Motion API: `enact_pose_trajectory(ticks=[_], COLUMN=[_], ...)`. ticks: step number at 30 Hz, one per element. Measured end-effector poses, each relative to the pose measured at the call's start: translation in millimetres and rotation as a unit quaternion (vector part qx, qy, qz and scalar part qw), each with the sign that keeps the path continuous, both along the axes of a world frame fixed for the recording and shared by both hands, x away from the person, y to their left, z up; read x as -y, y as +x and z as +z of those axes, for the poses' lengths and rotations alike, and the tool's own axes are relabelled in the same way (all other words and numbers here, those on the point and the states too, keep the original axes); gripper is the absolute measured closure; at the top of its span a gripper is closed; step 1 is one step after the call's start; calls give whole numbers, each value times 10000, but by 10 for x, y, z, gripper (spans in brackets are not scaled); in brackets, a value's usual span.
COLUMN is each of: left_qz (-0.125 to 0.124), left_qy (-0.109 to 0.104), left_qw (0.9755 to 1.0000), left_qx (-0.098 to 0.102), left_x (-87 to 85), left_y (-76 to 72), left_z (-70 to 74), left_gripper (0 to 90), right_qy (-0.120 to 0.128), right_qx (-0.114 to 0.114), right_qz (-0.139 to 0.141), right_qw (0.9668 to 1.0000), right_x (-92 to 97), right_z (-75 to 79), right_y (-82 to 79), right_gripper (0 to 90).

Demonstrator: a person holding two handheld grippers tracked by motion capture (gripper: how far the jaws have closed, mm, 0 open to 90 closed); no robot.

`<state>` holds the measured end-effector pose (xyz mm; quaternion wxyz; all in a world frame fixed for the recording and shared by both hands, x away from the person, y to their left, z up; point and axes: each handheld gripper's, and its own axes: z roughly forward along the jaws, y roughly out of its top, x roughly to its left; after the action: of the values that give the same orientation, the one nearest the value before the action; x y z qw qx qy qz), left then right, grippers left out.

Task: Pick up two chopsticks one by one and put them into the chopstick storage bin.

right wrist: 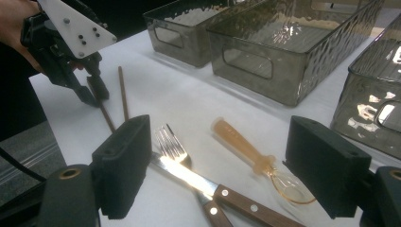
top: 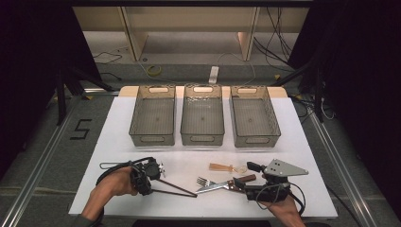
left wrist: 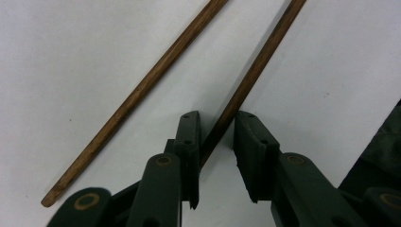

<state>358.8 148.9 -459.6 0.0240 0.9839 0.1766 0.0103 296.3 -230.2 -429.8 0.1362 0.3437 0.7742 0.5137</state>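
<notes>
The desk (top: 118, 189) has a white top, and everything on it lies in two bands. Between the left claw (left wrist: 217, 156) and the right claw (right wrist: 222, 170) lie two brown chopsticks (top: 177, 188), their far ends meeting beside a fork (top: 204, 181) and a wood-handled knife (top: 222, 185), which cross each other just in front of the right claw. A translucent amber spoon (top: 227, 167) lies just beyond the knife. Well beyond both claws, three empty smoky-clear bins (top: 202, 120) stand side by side in a row along the far half of the desk.
</notes>
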Motion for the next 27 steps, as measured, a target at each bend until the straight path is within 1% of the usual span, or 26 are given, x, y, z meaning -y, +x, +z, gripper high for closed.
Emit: enact_pose_trajectory(ticks=[1, 8, 11, 13, 14, 20, 27], left_qz=[-59, -174, -193, -159, -226, -228, -305], left_qy=[31, 53, 45, 18, 58, 41, 0], left_qw=[10000, 9998, 9998, 9999, 9997, 9997, 9995], left_qx=[-10, 31, 58, 64, 47, 34, 18], left_x=[-4, 20, 20, 16, 14, 14, 19], left_y=[4, -24, -31, -36, -32, -38, -50], left_z=[4, 4, 1, 1, 7, 7, 0], left_gripper=[704, 728, 736, 740, 743, 763, 799], right_qy=[-3, -6, -17, -22, -23, -35, -68], right_qx=[2, -12, -26, -28, -31, -44, -54], right_qz=[2, 13, 24, 28, 27, 27, 57], right_qw=[10000, 10000, 10000, 10000, 10000, 10000, 9999], right_x=[-1, 0, -3, -6, -7, -6, -13], right_z=[0, 1, 0, 0, 0, -3, -5], right_y=[-1, 1, -1, -3, -2, -1, -2], right_gripper=[242, 243, 243, 243, 243, 244, 245])
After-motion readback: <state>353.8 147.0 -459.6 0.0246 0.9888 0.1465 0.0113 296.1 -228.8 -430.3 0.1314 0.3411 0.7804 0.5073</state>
